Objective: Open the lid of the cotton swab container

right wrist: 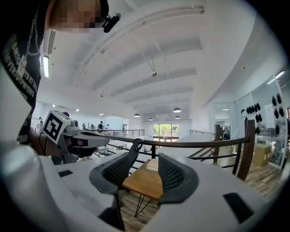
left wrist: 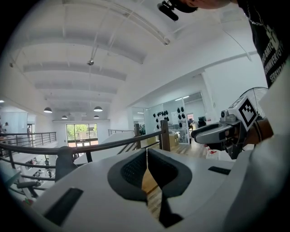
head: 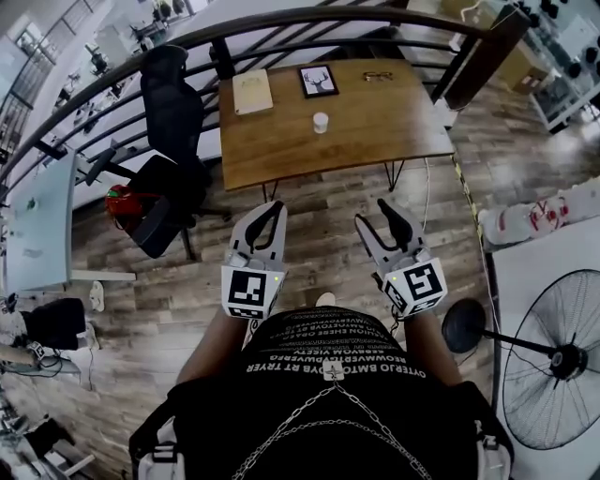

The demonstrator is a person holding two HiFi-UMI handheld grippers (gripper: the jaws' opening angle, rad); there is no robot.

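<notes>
A small white cotton swab container [head: 321,122] stands upright near the middle of the wooden table [head: 281,141], its lid on. Both grippers hang in the air over the floor, well short of the table's near edge. My left gripper [head: 277,208] is shut with nothing between its pads [left wrist: 136,170]. My right gripper [head: 372,212] is open and holds nothing; between its fingertips [right wrist: 174,174] the table [right wrist: 144,180] shows ahead. In each gripper view the other gripper appears at the side.
A framed picture [head: 318,81], a pale notebook [head: 252,92] and a pair of glasses [head: 379,76] lie at the table's far side. A black office chair [head: 169,178] stands left of the table, a railing [head: 281,21] behind it, a floor fan [head: 553,366] at the right.
</notes>
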